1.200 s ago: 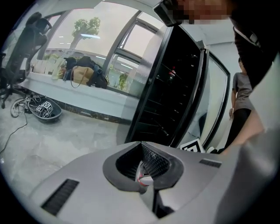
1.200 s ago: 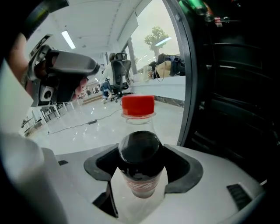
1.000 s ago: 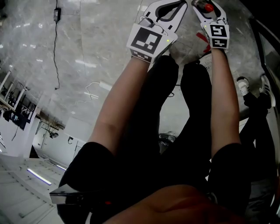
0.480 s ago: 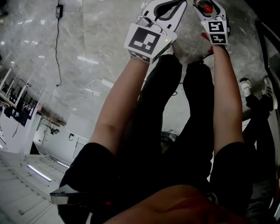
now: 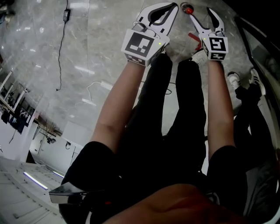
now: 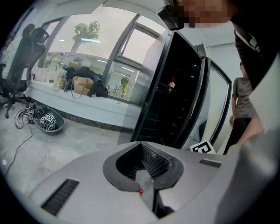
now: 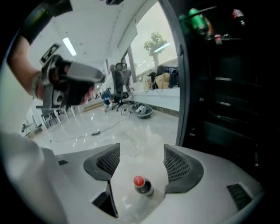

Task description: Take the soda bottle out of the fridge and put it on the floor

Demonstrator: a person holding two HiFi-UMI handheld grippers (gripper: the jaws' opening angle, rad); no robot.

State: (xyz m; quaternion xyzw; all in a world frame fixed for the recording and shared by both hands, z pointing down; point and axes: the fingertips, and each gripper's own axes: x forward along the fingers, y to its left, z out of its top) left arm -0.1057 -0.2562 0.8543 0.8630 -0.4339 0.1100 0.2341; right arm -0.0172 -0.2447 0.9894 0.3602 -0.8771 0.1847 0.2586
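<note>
The soda bottle (image 7: 140,186), clear with a red cap, stands upright on the pale marble floor (image 7: 131,131). I look down on it between the pads of my right gripper (image 7: 142,153), which is open and clear of it on both sides. In the head view the red cap (image 5: 187,8) shows at the tips of the right gripper (image 5: 200,9). My left gripper (image 5: 174,5) hangs beside it, shut and empty; in the left gripper view its pads (image 6: 141,151) meet. The dark fridge (image 7: 227,87) stands open at the right.
A green bottle (image 7: 199,22) and a red-capped bottle (image 7: 236,14) lie on fridge shelves. The fridge door (image 6: 175,96) stands open, with a person (image 6: 243,100) behind it. Cables and a basket (image 6: 48,122) lie by the window ledge. Another person's shoes (image 5: 243,81) are on the right.
The right gripper's jaws have spread apart, leaving the bottle standing free. Both grippers have shifted a little left and down in the head view.
</note>
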